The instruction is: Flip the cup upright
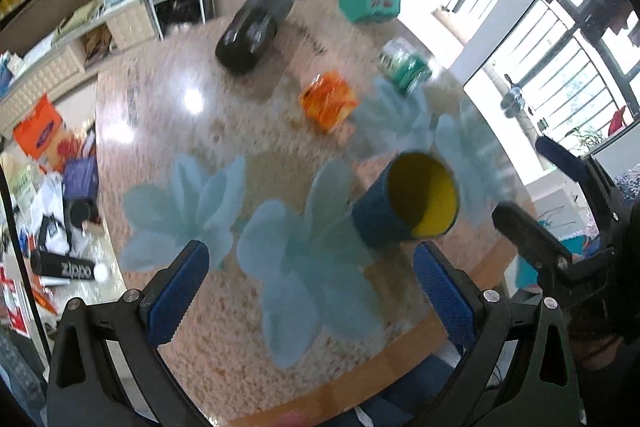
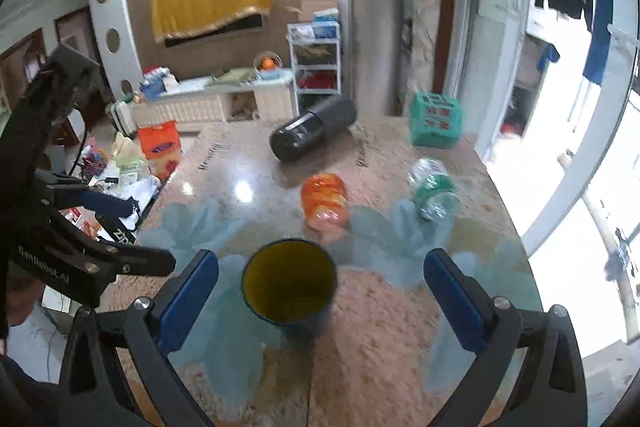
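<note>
Cup [image 2: 289,283]: cylindrical, dark blue outside, matte yellow inside, standing mouth-up on the round table [image 2: 256,163]. Tabletop is glossy speckled stone, pinkish-beige, with pale blue petal-shaped patterns; ceiling lights glare off it.

Right gripper [image 2: 320,291]: fingers spread wide, blue ribbed pads either side of the cup, not touching it, holding nothing. Left gripper [image 1: 312,287]: likewise spread wide and empty, over the near part of the table, with the cup [image 1: 408,205] beyond its right-hand pad and apart from it.

Far side: a black cylindrical case [image 2: 314,133] lying on its side; to its right a teal hexagonal box [image 2: 434,125] with red markings. Mid-table: an orange translucent container [image 2: 324,205] and a clear bottle with a green label [image 2: 432,193], both lying down. Edges are motion-blurred; finer texture unreadable.
</note>
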